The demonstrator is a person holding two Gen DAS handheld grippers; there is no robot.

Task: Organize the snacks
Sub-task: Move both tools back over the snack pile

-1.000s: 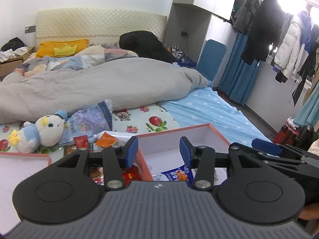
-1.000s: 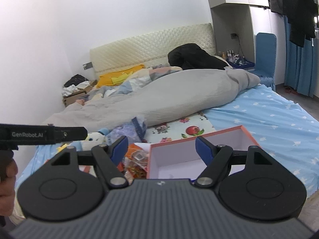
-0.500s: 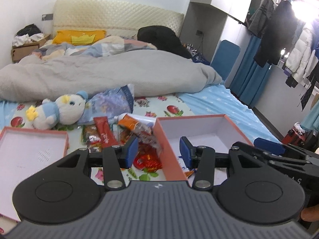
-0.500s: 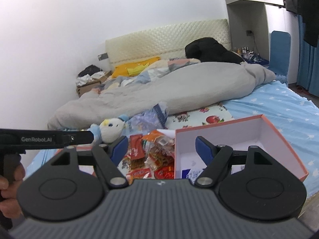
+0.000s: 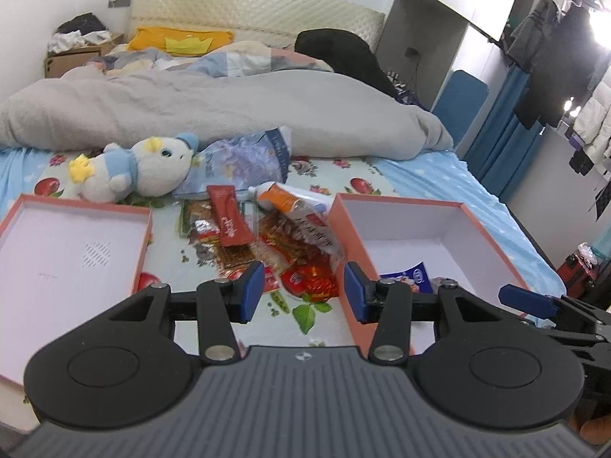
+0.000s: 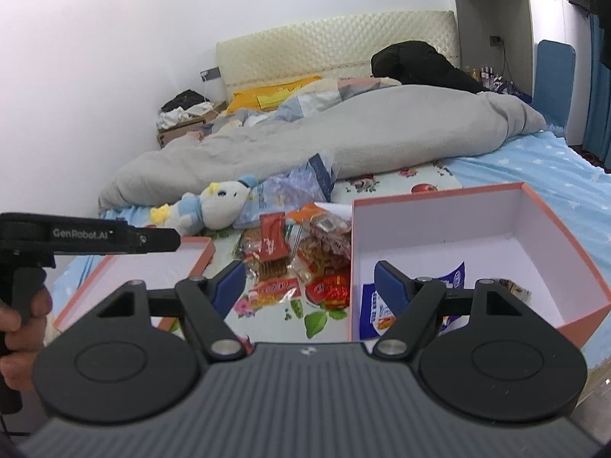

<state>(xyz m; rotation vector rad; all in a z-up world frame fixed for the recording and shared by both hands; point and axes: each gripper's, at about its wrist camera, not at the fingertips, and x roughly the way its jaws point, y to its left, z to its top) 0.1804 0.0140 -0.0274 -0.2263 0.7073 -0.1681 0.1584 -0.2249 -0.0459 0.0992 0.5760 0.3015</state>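
Observation:
A pile of snack packets (image 5: 275,244) (image 6: 301,263) lies on the flowered sheet between an open orange box (image 5: 397,201) (image 6: 439,194) and its shallow lid (image 5: 76,206) (image 6: 172,267). A dark red sachet (image 5: 229,221) (image 6: 273,242) tops the pile. Inside the box lie a blue and white packet (image 5: 410,275) (image 6: 456,276) and a small dark wrapped piece (image 6: 513,289). My left gripper (image 5: 303,292) hangs open over the pile's near edge, nothing between its blue pads. My right gripper (image 6: 309,284) is open wider, astride the box's left wall, holding nothing.
A plush duck (image 5: 145,168) (image 6: 217,206) and a pale blue bag (image 5: 236,162) (image 6: 290,187) lie behind the pile. A grey duvet (image 5: 229,110) covers the bed beyond. The other gripper (image 6: 114,234) and a hand (image 6: 19,324) show at left. Clothes hang at far right (image 5: 553,61).
Both views have dropped and tipped downward. The snack pile, the box and the lid now fill the middle of each view. Neither gripper's opening has changed.

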